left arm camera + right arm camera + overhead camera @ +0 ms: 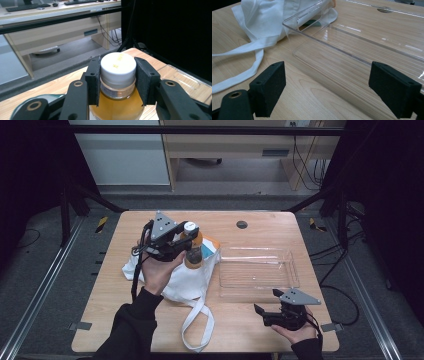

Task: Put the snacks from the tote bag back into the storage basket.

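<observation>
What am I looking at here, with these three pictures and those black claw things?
There is no robot: a person sits at a wooden table with a hand-held gripper in each hand. The high view looks down from above. The other two come from small cameras that ride on the grippers and look along their black jaws.

The left gripper is clamped on the white cap of a bottle of orange drink, held above a white cloth bag. The right gripper rests near the table's front edge, its jaws open with nothing between them. In front of it lies an empty clear plastic tray.
</observation>
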